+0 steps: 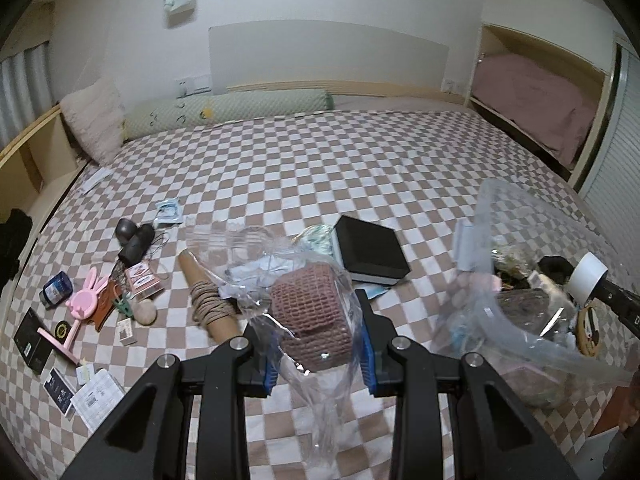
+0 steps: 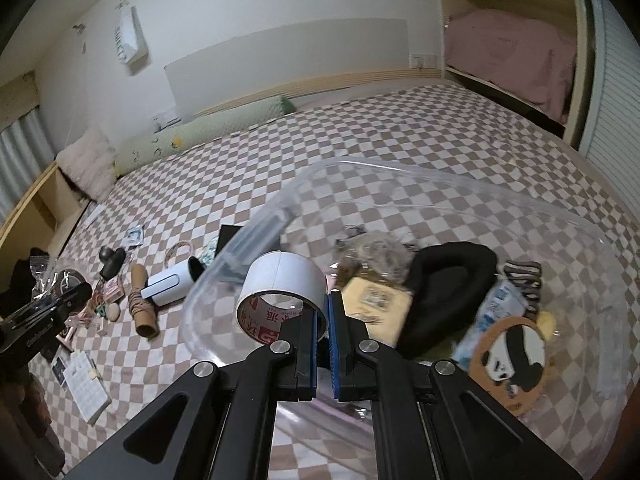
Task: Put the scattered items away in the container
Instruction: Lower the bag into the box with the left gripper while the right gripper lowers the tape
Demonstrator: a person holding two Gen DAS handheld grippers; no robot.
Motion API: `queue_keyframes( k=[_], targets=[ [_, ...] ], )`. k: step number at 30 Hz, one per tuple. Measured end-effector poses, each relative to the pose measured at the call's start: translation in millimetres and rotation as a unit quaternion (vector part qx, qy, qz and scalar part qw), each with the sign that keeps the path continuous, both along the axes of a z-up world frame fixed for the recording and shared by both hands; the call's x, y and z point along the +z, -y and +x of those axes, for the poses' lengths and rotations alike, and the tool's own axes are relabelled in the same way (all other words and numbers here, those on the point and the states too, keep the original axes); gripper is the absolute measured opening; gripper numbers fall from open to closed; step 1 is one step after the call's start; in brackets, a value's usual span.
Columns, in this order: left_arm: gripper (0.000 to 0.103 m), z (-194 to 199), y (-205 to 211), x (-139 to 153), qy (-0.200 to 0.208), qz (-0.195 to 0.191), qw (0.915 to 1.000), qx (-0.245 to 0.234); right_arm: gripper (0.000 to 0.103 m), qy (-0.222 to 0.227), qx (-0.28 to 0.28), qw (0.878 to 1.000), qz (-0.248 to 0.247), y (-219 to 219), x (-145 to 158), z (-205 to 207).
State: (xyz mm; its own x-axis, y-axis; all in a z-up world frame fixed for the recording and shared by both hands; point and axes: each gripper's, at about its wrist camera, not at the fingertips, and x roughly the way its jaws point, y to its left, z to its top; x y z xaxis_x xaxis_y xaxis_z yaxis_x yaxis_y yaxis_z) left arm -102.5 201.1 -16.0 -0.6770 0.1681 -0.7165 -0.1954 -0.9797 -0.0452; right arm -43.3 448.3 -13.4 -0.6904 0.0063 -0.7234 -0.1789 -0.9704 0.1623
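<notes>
Over bin (image 2: 400,184), R gripper (image 2: 322,312) w/ tape (image 2: 280,280)

On the bed (image 1: 320,152) we see the bin (image 2: 400,184) at the right, and in it a panda disc (image 2: 508,356), a pouch (image 2: 448,280) and a card (image 2: 376,300). Our right gripper (image 2: 322,316) grips a tape roll (image 2: 280,280) over the bin's left rim. Our left gripper (image 1: 320,344) holds a bagged pad (image 1: 312,312) left of the bin, before a box (image 1: 372,252). Further left lie a tube (image 1: 208,296), a stone (image 1: 145,312), a rabbit mirror (image 1: 82,304) and booklets (image 1: 96,396) — pillows (image 1: 96,124) sit behind, at the bed's head.
</notes>
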Motion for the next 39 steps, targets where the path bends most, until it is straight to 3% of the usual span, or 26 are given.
queue_keyframes(
  k=[20, 39],
  targets=[
    [0.032, 9.7, -80.0, 29.8, -0.041, 0.03, 0.9948, -0.088, 0.005, 0.028, -0.15, 0.988, -0.007, -124.1, -17.0, 33.7],
    [0.032, 2.8, -187.0, 39.0, -0.047, 0.024, 0.9807, -0.188, 0.005, 0.061, -0.201, 0.977, -0.039, -156.3, -30.7, 32.8]
  ],
)
